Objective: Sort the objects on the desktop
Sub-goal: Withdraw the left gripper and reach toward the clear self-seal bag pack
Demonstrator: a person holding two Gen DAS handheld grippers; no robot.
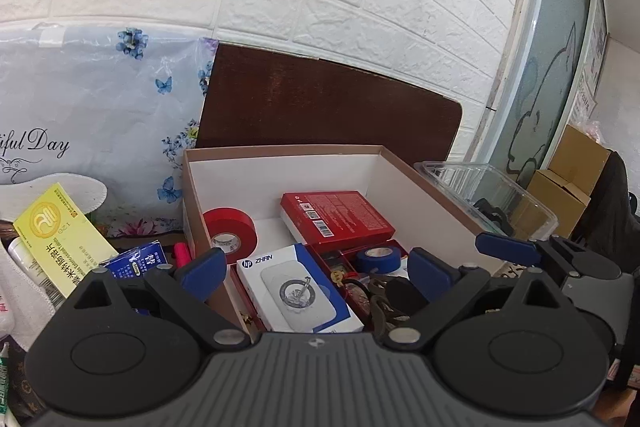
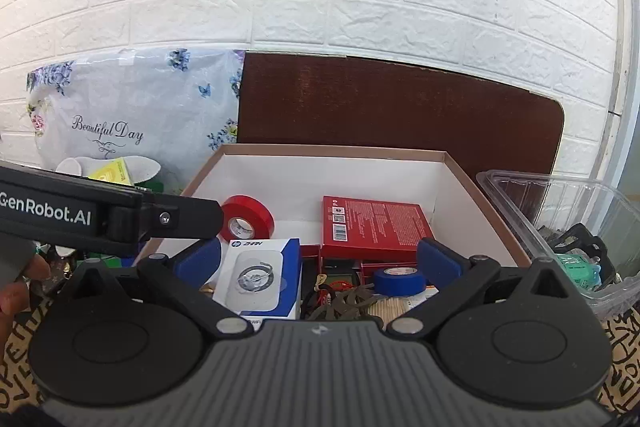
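An open cardboard box (image 1: pixel 280 149) (image 2: pixel 332 147) with a white inside holds a red tape roll (image 1: pixel 232 231) (image 2: pixel 248 219), a red carton (image 1: pixel 336 221) (image 2: pixel 376 227), a white and blue HP pack (image 1: pixel 296 291) (image 2: pixel 260 275), a blue tape roll (image 1: pixel 378 259) (image 2: pixel 398 281) and small dark clutter. My left gripper (image 1: pixel 316 269) hovers open over the box's near left corner with nothing between its blue pads. My right gripper (image 2: pixel 319 261) hangs open above the near edge, also empty. In the right wrist view the left gripper's side (image 2: pixel 112 219) shows at the left.
A clear plastic tub (image 1: pixel 488 187) (image 2: pixel 560 227) stands right of the box. A floral bag (image 1: pixel 80 107) (image 2: pixel 132 107), a yellow carton (image 1: pixel 60 235) and small items crowd the left. A dark brown board (image 1: pixel 320 107) leans on the white brick wall. A hand (image 2: pixel 24 283) shows at the left.
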